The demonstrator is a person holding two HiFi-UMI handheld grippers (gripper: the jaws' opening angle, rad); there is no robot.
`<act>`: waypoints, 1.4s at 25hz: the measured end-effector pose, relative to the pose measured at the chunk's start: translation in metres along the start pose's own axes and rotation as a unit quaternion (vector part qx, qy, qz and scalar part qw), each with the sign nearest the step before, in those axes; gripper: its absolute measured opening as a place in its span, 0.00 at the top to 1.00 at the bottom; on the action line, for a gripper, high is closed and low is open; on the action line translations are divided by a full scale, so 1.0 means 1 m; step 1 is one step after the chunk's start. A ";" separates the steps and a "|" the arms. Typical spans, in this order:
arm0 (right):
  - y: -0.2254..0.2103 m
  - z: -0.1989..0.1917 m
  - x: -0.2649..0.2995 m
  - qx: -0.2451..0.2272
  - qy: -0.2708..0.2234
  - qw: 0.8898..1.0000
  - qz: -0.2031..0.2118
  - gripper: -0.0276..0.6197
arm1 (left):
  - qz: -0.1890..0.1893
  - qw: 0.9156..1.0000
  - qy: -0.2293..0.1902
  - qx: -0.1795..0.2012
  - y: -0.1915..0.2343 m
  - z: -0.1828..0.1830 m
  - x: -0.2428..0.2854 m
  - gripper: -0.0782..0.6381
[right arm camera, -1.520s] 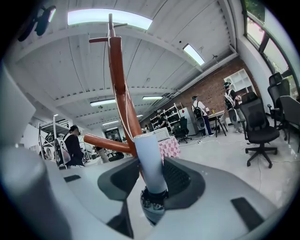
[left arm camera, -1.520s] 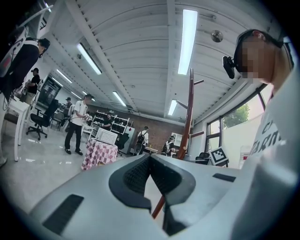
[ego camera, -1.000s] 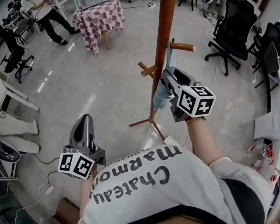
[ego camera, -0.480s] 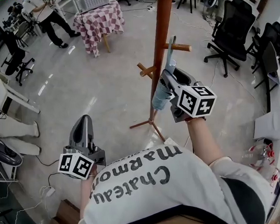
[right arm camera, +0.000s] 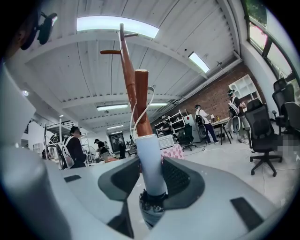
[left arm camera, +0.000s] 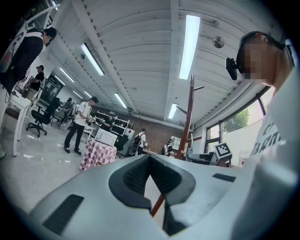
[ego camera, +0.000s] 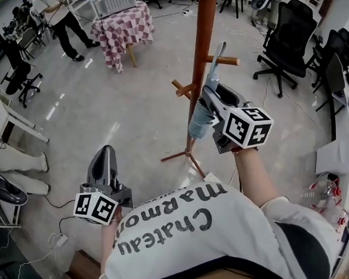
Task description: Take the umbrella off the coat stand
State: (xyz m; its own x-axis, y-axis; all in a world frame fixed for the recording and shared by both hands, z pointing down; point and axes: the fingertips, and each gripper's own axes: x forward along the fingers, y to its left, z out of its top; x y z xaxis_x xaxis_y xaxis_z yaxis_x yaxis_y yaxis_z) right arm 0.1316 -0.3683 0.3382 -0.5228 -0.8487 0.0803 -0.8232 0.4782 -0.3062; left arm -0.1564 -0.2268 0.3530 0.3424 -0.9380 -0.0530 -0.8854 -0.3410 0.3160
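Note:
A brown wooden coat stand [ego camera: 205,37] rises in front of me in the head view. A folded pale blue umbrella [ego camera: 199,121] hangs beside its pole, its thin strap looped over a side peg [ego camera: 227,59]. My right gripper [ego camera: 212,95] is shut on the umbrella's handle, just below that peg. In the right gripper view the pale handle [right arm camera: 148,150] stands upright between the pads of the right gripper [right arm camera: 151,164], with the peg [right arm camera: 142,101] and white strap right above it. My left gripper [ego camera: 106,149] hangs low at the left, shut and with nothing in it; the left gripper [left arm camera: 150,158] faces the stand [left arm camera: 189,112].
The stand's feet [ego camera: 181,153] spread on the grey floor. A table with a checked cloth [ego camera: 123,22] stands at the back, people [ego camera: 63,21] beyond it. Black office chairs [ego camera: 288,33] and desks [ego camera: 344,149] line the right side. Cables lie on the floor.
My right gripper has risen a little with the umbrella, drawing the handle closer to the peg. The left gripper has stayed where it was.

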 end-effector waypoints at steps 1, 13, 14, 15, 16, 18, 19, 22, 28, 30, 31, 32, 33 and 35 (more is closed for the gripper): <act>0.001 0.000 0.000 0.000 -0.001 1.000 0.000 0.70 | 0.000 1.000 -0.001 0.000 0.001 0.001 -0.001 0.86; 0.007 0.009 -0.007 0.011 -0.016 1.000 -0.002 0.70 | 0.004 1.000 -0.002 0.002 0.007 0.003 -0.010 0.86; 0.007 0.011 -0.009 0.013 -0.019 1.000 -0.002 0.70 | 0.003 1.000 -0.001 0.000 0.007 0.002 -0.010 0.86; 0.007 0.012 -0.010 0.015 -0.021 1.000 -0.001 0.70 | 0.001 1.000 -0.001 -0.001 0.006 0.002 -0.010 0.86; 0.008 0.014 -0.011 0.016 -0.024 1.000 0.000 0.70 | 0.000 1.000 0.000 -0.003 0.005 0.002 -0.010 0.86; 0.008 0.016 -0.014 0.018 -0.028 0.999 0.000 0.70 | -0.003 1.000 0.000 -0.002 0.003 0.002 -0.010 0.86; 0.008 0.017 -0.016 0.018 -0.029 0.999 -0.001 0.70 | -0.004 1.000 0.000 -0.001 0.001 0.002 -0.010 0.86; 0.007 0.018 -0.020 0.015 -0.030 0.999 -0.006 0.70 | -0.004 1.000 0.001 -0.002 0.000 0.000 -0.011 0.86; 0.007 0.023 -0.029 0.005 -0.034 0.999 -0.012 0.70 | -0.009 1.000 0.000 -0.002 -0.005 -0.001 -0.012 0.86; 0.009 0.027 -0.033 0.002 -0.037 0.999 -0.009 0.70 | -0.011 1.000 0.000 -0.001 -0.008 0.000 -0.013 0.86; 0.011 0.028 -0.035 0.000 -0.038 0.999 -0.008 0.70 | -0.011 1.000 0.000 -0.001 -0.009 0.000 -0.014 0.86; 0.012 0.029 -0.036 -0.001 -0.038 0.999 -0.007 0.70 | -0.011 1.000 -0.001 -0.001 -0.009 -0.001 -0.016 0.86; 0.013 0.029 -0.038 -0.001 -0.038 0.999 -0.007 0.70 | -0.010 1.000 -0.001 -0.002 -0.009 -0.002 -0.017 0.86; 0.016 0.029 -0.042 -0.001 -0.038 0.999 -0.007 0.71 | -0.008 1.000 0.002 -0.006 -0.008 -0.006 -0.021 0.86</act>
State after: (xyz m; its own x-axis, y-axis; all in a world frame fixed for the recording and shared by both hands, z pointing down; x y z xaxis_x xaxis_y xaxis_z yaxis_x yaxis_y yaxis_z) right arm 0.1472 -0.3316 0.3027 -0.4933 -0.8698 0.0117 -0.8306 0.4670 -0.3032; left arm -0.1544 -0.2043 0.3570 0.3576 -0.9323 -0.0545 -0.8759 -0.3551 0.3267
